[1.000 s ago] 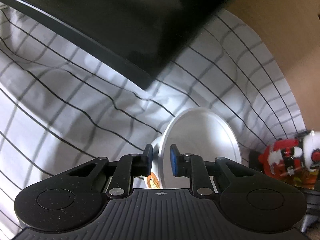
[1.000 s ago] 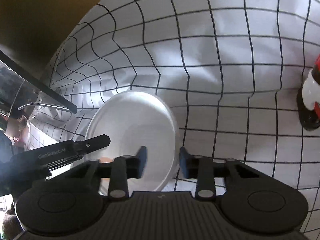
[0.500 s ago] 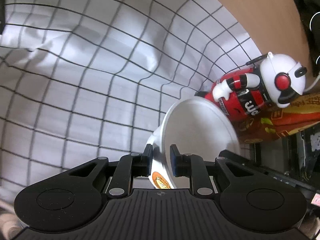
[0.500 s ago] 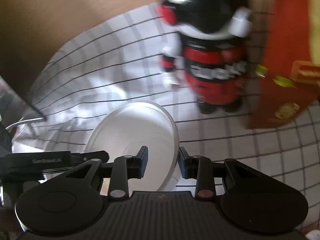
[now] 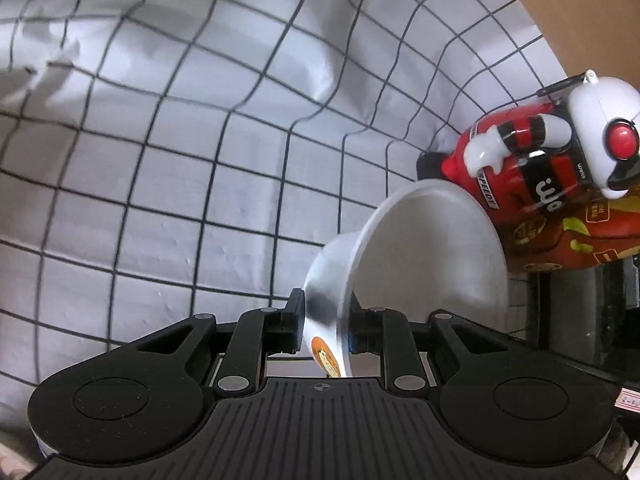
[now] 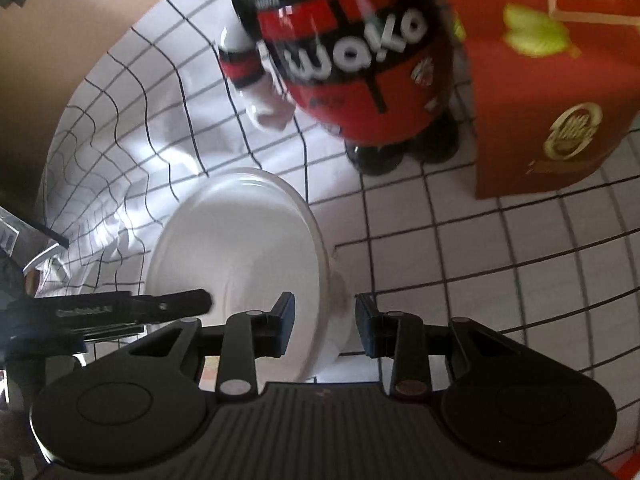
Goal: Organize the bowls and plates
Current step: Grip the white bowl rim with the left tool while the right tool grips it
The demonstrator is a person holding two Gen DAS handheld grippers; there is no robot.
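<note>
A white bowl is carried tilted on its side over the checked tablecloth, held by both grippers at opposite rims. My left gripper has the bowl's wall between its pads, and its jaws are opening slightly while the pads still touch. An orange sticker shows on the bowl's outside. In the right wrist view the bowl faces its inside to me. My right gripper is shut on its near rim. The left gripper's finger reaches in from the left.
A red, white and black robot figure stands on the cloth just beyond the bowl, also seen as the figure in the left wrist view. A red carton stands beside it. Brown surface borders the cloth.
Both grippers carried the bowl sideways across the cloth toward the robot figure and red carton, which now loom close. The dark object at the top of the left view is gone.
</note>
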